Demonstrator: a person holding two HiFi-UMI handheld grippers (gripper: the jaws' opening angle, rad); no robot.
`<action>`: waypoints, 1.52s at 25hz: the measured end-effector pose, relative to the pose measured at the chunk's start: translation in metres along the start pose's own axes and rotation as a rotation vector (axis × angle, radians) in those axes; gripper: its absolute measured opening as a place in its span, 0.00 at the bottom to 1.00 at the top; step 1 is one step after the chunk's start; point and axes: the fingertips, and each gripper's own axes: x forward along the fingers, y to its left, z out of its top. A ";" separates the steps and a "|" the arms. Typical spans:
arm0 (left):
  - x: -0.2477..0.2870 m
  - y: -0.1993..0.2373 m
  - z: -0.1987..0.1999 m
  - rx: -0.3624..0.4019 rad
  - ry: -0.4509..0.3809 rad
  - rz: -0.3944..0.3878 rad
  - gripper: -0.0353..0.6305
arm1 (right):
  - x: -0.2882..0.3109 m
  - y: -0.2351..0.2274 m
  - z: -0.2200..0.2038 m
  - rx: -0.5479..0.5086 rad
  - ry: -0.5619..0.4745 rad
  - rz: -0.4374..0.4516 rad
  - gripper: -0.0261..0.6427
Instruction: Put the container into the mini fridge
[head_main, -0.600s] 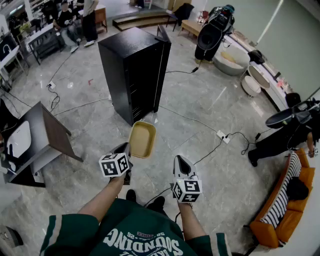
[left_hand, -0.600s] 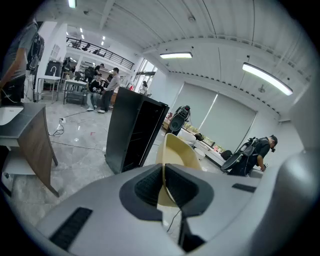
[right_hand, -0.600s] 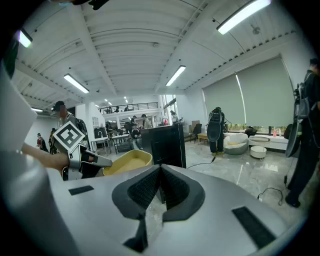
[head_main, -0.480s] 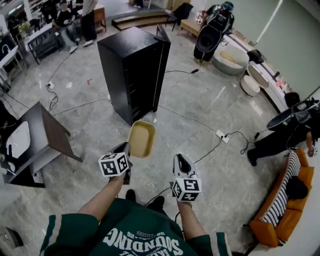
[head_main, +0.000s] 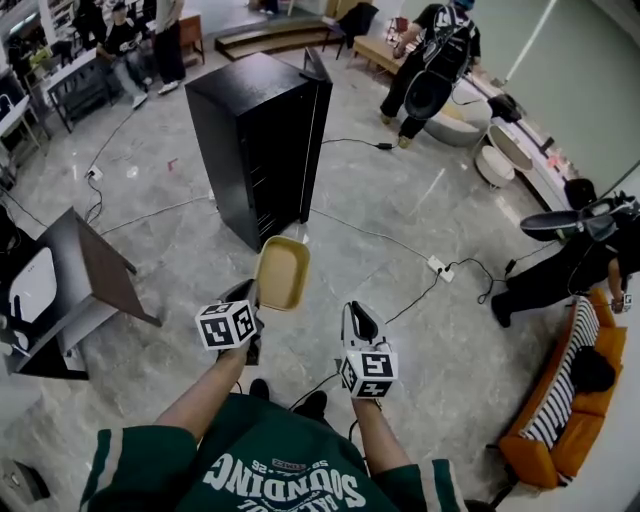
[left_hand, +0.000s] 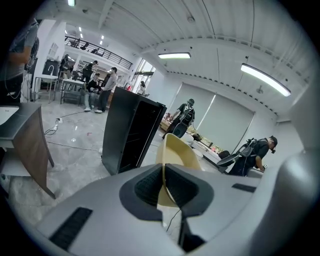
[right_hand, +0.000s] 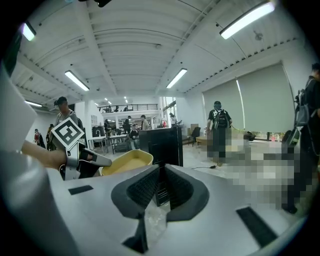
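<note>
A person in a green jersey carries a shallow yellow container (head_main: 282, 272) across the marble floor toward a black mini fridge (head_main: 262, 140), gripping it with the left gripper (head_main: 250, 295), whose jaws are clamped on the thin near rim. The container hangs in the air ahead of those jaws, open side up. Its long axis runs straight away from the holder, and its far end points at the foot of the fridge, which it does not touch. The fridge stands upright on the floor directly in front, with power cables trailing beside its base. From this side it is hard to tell whether its door is open.

The right gripper (head_main: 358, 318) is held level with the left one and just beside it, jaws drawn together on nothing, with the fridge in line beyond them. The left gripper has the load and lies nearer the fridge front. The right one looks free to deal with the door, should it need pulling. Other people work at the far edges of the hall, well apart from the carrier.
</note>
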 end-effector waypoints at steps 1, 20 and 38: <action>0.001 -0.001 0.000 0.001 0.000 -0.001 0.09 | 0.000 -0.001 0.000 0.000 -0.001 0.000 0.10; 0.019 -0.046 -0.009 -0.009 -0.012 0.022 0.09 | -0.016 -0.049 -0.004 0.007 -0.004 0.029 0.10; 0.040 -0.103 -0.026 -0.023 -0.029 0.064 0.09 | -0.034 -0.104 -0.007 -0.003 -0.007 0.097 0.09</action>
